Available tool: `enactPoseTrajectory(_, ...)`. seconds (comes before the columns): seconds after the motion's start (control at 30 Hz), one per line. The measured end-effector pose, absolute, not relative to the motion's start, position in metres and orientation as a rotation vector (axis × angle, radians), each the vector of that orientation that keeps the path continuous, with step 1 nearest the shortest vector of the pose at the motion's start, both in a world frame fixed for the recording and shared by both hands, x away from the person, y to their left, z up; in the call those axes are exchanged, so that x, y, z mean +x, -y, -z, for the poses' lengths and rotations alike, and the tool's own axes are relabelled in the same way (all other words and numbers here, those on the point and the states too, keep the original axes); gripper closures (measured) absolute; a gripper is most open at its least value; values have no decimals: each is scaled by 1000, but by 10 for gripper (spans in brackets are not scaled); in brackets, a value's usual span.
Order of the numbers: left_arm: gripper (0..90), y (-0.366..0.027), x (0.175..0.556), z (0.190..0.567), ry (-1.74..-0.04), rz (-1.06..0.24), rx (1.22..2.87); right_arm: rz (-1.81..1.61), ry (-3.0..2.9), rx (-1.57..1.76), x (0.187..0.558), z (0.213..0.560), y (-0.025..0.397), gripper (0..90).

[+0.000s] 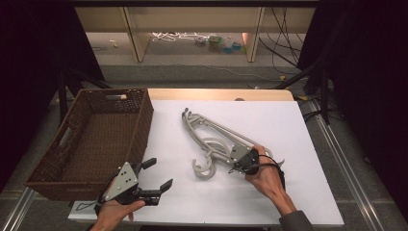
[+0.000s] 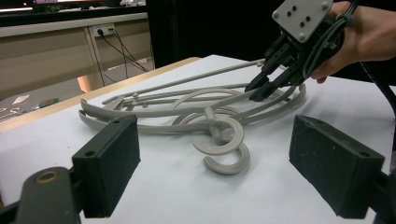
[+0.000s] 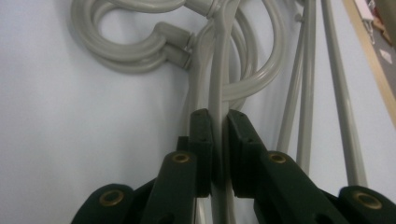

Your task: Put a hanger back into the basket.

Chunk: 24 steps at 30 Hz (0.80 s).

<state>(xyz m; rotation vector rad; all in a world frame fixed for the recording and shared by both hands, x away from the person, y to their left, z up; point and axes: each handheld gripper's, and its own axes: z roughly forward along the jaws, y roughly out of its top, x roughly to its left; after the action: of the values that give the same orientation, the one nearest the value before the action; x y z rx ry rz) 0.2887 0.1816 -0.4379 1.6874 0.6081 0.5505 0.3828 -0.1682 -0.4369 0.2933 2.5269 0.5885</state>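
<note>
Right gripper view: right gripper clamped on one arm of grey hangers, likely for lifting. High view: left gripper gaping empty at table's near edge beside wicker basket, presumably the destination.

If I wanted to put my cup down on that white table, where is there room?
Bare patches: the far right part of the white table, beyond the grey hangers, and the strip between hangers and wicker basket. The near right corner is open too. It is crowded mid-table, where the right gripper clamps a hanger, and near the left gripper.
</note>
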Motion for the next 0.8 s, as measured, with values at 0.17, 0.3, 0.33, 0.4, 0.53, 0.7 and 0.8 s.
enactPoseTrajectory(0.17, 161, -182, 288, 438, -608, -556, 1686, -615, -2476, 255, 378, 427, 168, 822)
enactPoseTrajectory(0.3, 161, -183, 289, 437, -608, -556, 1672, -620, -2466, 226, 375, 421, 170, 823)
enactPoseTrajectory(0.33, 161, -184, 289, 436, -603, -561, 1674, -630, -2442, 217, 374, 420, 170, 823)
enactPoseTrajectory(0.4, 162, -184, 289, 436, -601, -567, 1673, -657, -2441, 208, 371, 416, 170, 823)
enactPoseTrajectory(0.53, 163, -184, 289, 436, -584, -576, 1666, -689, -2429, 180, 361, 407, 172, 823)
enactPoseTrajectory(0.7, 164, -185, 288, 433, -573, -614, 1677, -746, -2414, 125, 343, 398, 173, 823)
enactPoseTrajectory(0.8, 168, -189, 290, 427, -560, -634, 1676, -762, -2410, 82, 331, 393, 171, 823)
